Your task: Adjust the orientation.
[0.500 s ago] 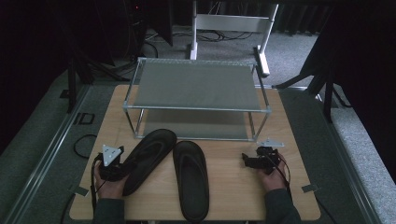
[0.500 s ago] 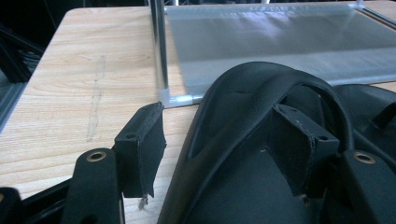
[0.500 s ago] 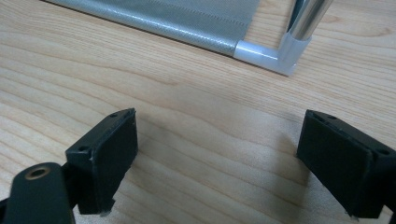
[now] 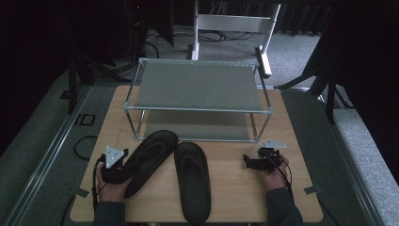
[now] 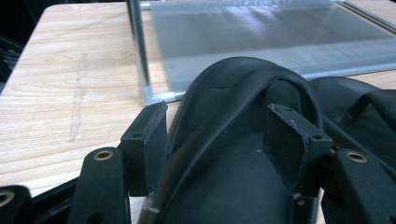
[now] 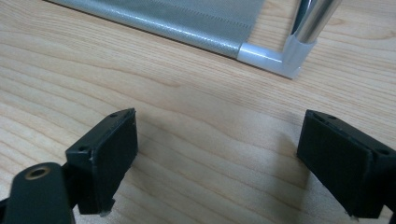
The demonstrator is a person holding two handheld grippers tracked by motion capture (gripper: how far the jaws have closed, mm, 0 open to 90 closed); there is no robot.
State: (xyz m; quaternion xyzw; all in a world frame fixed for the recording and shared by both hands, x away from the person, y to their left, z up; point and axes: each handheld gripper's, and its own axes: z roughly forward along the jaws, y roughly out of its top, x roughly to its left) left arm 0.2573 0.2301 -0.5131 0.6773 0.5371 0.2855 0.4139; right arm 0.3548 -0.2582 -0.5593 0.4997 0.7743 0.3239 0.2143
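High view: two black sandals lie near the table's [image 4: 226,193] front edge, before a two-tier metal rack [image 4: 197,87]. The left gripper [image 4: 117,170] grips the left sandal [image 4: 149,160] at the heel. Left gripper view: jaws clamp that sandal's edge. Right gripper view: the right gripper [image 6: 219,158] has jaws wide apart over bare wood near the rack's corner post.

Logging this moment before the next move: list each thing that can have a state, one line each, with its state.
left gripper: jaws straddle the left slipper's edge, one outside, one inside
right gripper: open, nothing between the jaws, over bare table
left slipper: flat, angled toward the rack
right slipper: flat, untouched
shoe rack: upright, both shelves bare
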